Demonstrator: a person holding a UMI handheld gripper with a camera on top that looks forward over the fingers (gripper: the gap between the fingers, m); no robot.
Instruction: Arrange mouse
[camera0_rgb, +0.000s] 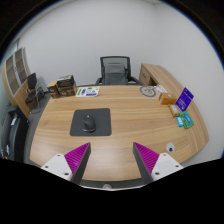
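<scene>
holding the gripper (112, 165) above the worktop's (130, 135) near edge, you keep the jaws open and empty. the mouse (92, 123) sits on its dark mat (90, 124) mid-worktop, ahead and slightly left, long axis running away from you.

Bright, even indoor light, soft shadows, strong fisheye bending at the edges, slightly soft focus throughout

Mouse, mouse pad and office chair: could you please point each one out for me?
Mouse (92, 124), gripper view, middle of its dark body.
Mouse pad (79, 127), gripper view, bare part left of the mouse.
Chair (117, 69), gripper view, middle of its backrest.
</scene>
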